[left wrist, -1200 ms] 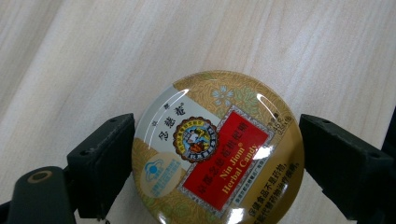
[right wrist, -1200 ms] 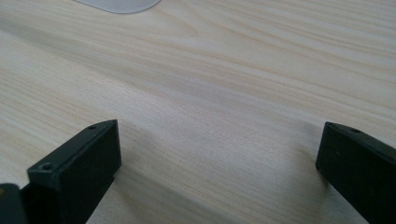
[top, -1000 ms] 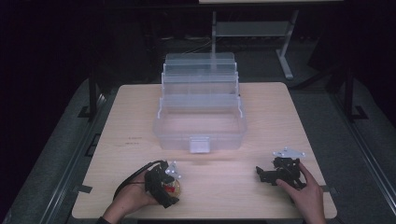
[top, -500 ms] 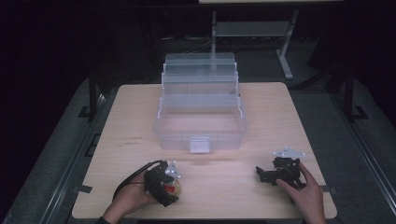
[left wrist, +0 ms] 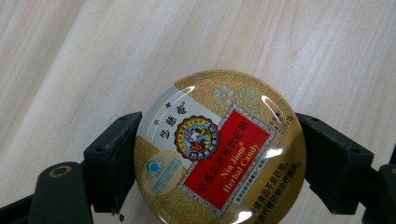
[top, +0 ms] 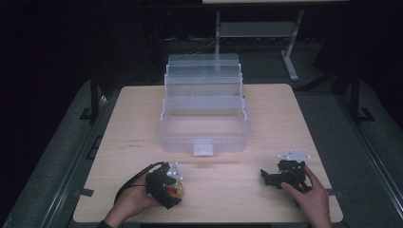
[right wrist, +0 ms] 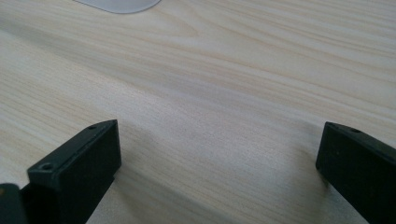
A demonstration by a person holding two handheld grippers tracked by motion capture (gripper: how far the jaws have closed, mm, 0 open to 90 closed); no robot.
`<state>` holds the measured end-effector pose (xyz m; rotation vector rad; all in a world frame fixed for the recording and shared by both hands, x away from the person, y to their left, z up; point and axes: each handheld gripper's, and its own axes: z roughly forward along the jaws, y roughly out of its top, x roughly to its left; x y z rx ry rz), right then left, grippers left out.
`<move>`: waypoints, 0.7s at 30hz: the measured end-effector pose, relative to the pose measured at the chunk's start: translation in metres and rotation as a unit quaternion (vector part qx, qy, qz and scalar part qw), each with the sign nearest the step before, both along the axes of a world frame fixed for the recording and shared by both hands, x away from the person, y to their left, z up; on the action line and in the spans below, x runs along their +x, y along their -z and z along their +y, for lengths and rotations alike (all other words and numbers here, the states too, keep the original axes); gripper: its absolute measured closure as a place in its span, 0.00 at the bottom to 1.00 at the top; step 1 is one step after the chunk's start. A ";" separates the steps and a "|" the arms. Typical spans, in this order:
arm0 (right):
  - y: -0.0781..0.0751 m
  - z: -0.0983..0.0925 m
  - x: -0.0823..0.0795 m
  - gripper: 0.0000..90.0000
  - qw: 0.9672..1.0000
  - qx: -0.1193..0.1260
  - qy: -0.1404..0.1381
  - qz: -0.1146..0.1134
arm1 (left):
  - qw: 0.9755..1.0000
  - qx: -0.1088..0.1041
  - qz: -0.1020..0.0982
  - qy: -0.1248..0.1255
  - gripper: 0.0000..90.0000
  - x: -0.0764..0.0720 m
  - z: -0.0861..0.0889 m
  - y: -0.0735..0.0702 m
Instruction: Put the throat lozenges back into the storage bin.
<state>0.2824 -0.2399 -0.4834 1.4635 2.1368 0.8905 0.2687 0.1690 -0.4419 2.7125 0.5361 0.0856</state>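
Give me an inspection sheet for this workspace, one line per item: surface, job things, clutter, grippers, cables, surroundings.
Surface: light wooden table, bare apart from the items below.
Job's things: clear plastic tiered box, opened out in steps, at the table's middle; round candy tin, gold with a red label reading Nin Jiom Herbal Candy, near the front left.
Clutter: nothing seen.
Grippers: left gripper has its jaws against opposite sides of the tin; right gripper rests near the front right, jaws wide apart over bare wood.
Cables: black cable loops from the left gripper.
Surroundings: dark room, grey floor, a metal stand behind the table.
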 end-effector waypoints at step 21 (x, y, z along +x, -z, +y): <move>0.000 0.000 0.000 0.00 1.000 0.000 0.000 0.000 | 0.999 -0.030 -0.008 -0.023 0.22 0.004 0.010 -0.014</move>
